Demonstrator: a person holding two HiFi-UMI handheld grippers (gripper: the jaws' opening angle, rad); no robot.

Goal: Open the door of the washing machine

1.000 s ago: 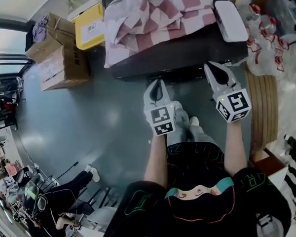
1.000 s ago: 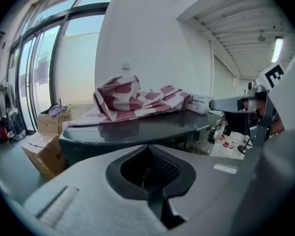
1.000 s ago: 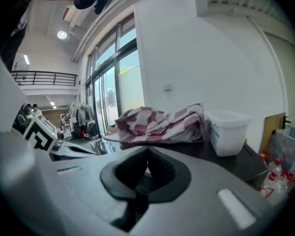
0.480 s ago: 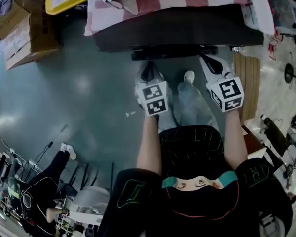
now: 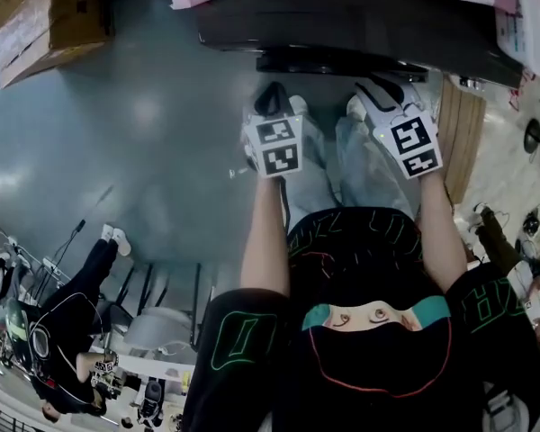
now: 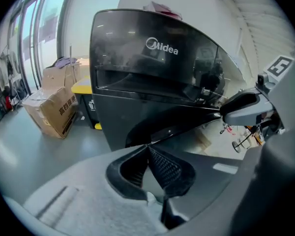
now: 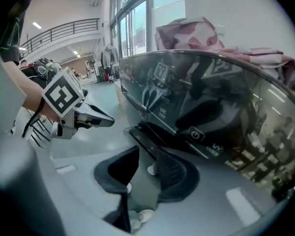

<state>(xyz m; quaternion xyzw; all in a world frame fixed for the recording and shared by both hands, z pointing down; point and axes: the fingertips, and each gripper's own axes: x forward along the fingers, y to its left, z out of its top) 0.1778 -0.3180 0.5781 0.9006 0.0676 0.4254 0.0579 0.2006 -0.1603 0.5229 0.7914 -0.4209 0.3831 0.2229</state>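
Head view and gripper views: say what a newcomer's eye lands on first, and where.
The black washing machine fills the view ahead, a pink checked cloth heaped on top. The left gripper is shut; the right gripper has jaws opening, nothing between them. A cardboard box stands left of the machine.

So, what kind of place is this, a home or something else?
Probably a big workshop or test hall, not a home: a Midea washing machine stands on a bare grey floor beside cardboard boxes, with tall windows and a railed upper gallery.
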